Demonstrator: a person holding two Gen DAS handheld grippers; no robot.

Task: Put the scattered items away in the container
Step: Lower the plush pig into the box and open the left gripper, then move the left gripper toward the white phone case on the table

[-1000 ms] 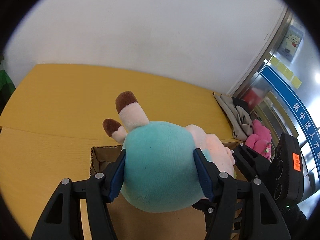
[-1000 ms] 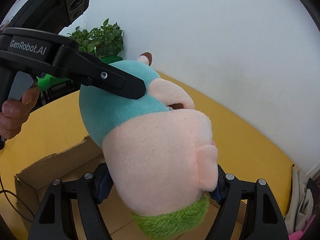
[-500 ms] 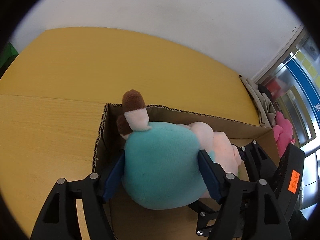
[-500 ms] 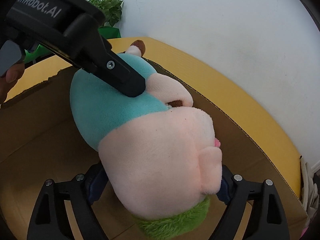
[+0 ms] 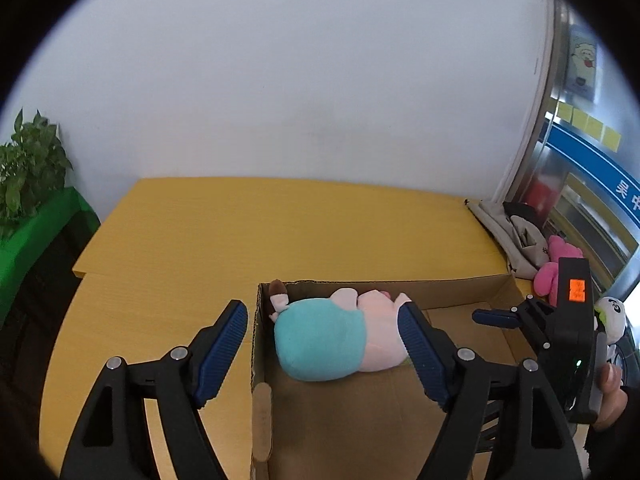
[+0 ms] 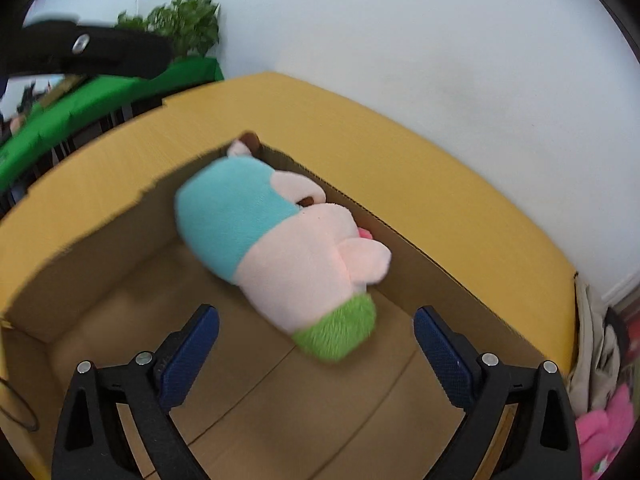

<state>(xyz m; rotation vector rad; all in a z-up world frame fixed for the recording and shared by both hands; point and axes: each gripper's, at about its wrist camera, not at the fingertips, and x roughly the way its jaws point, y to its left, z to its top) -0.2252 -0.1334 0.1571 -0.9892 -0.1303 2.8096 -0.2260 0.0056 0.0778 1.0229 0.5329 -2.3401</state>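
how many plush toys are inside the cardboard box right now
1: the teal-and-pink plush toy lies in the cardboard box, against its far corner. The box's near part is out of view.

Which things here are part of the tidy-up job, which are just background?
Job:
- teal-and-pink plush toy, lying in the box
- brown cardboard box
- pink plush and panda plush, outside the box

Background:
- leafy green plant
- grey fabric bag

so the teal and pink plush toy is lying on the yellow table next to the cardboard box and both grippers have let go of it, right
Not quite. The teal and pink plush toy lies inside the brown cardboard box, on its floor, not on the yellow table. The right wrist view shows this. The rest holds: the left gripper and right gripper are opening, touching nothing.
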